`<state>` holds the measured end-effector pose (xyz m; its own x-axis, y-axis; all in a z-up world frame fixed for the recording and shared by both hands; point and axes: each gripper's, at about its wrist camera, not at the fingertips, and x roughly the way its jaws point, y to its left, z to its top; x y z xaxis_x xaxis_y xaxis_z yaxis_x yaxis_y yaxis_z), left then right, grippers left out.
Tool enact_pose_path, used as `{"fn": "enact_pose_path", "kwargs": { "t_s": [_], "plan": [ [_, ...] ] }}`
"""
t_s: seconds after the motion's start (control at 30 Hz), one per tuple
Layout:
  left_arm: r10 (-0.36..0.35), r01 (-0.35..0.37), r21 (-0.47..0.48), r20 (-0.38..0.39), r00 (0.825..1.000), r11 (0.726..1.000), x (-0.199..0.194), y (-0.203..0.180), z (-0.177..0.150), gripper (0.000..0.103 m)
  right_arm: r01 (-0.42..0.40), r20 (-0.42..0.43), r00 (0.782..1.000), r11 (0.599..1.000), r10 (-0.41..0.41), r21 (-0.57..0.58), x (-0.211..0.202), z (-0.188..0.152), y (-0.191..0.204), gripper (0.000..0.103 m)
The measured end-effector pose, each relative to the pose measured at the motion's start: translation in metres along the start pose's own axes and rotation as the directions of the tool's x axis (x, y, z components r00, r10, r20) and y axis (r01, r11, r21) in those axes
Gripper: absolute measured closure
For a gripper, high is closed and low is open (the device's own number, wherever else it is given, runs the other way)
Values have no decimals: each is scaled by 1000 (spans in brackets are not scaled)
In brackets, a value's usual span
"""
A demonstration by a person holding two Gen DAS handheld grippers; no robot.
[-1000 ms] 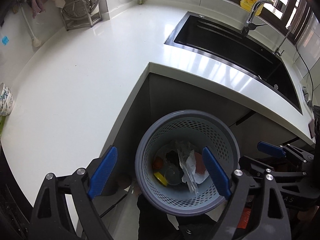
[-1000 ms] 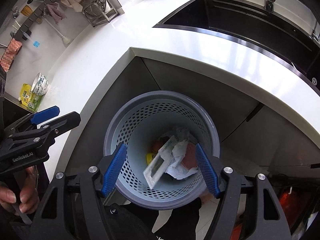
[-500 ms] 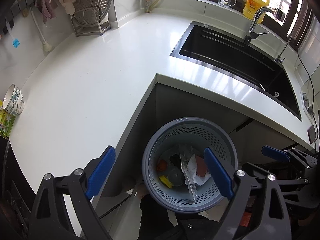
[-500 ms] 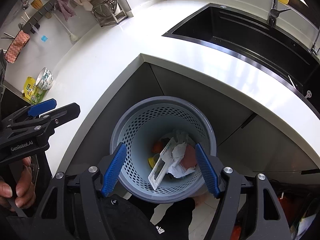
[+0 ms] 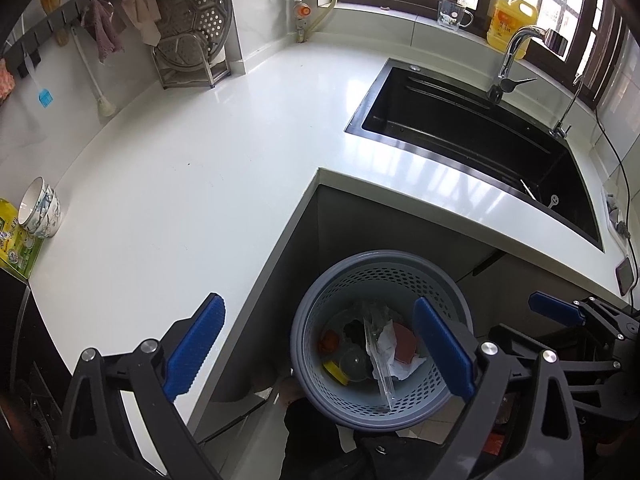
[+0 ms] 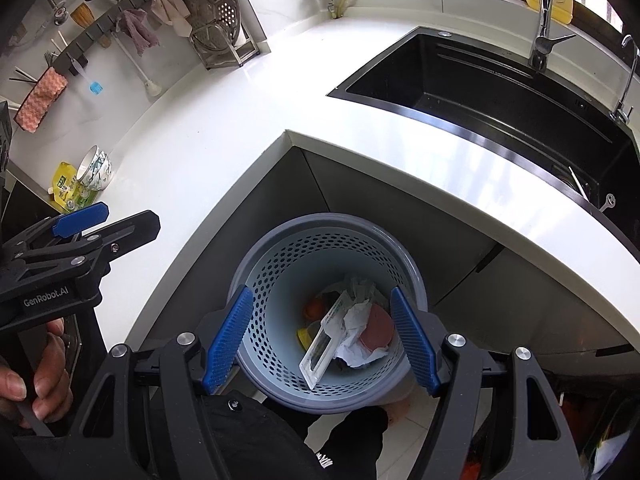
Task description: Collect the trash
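hanging above the floor by the inner corner of the white counter (image 5: pixel 168 184), the left gripper (image 5: pixel 320 344) pointed down over a grey perforated bin (image 5: pixel 448 280), its blue-padded jaws opening wide with nothing pinched between them. the right gripper (image 6: pixel 320 336) hung over the same bin (image 6: pixel 280 256), its jaws spread apart and gripping nothing. the bin stood on the floor in front of the dark cabinet under the counter corner. inside it lay the trash: a long clear plastic package (image 6: pixel 324 340) leaning against crumpled white paper (image 6: pixel 360 328), a reddish-pink piece (image 6: pixel 376 328) beside the paper, a yellow scrap (image 5: pixel 335 371) and a small orange-red bit (image 5: pixel 329 339) near the bottom. a person's hand (image 6: pixel 36 368) held the left gripper's handle at the left edge of the right wrist view. on the counter, a stack of bowls (image 5: pixel 40 208) sat beside a yellow-green packet (image 5: pixel 12 240), well away from the black sink (image 5: pixel 472 136).
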<state>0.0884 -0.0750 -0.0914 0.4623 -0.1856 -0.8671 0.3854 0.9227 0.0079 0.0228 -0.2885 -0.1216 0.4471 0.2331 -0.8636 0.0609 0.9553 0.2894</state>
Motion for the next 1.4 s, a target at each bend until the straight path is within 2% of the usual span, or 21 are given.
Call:
{"fn": "enact_pose_path", "kwargs": {
  "t_s": [0.4,1.4],
  "plan": [
    [-1,1,-9,22,1000,1000,-4,2,4,7,11,12,1000,1000,-11,-3,-2,4,1,35],
    [42,-42,-25,1,999,999,4,6,13,6,16,13,1000,1000,-16,12,5,9,2,35]
  ]
}}
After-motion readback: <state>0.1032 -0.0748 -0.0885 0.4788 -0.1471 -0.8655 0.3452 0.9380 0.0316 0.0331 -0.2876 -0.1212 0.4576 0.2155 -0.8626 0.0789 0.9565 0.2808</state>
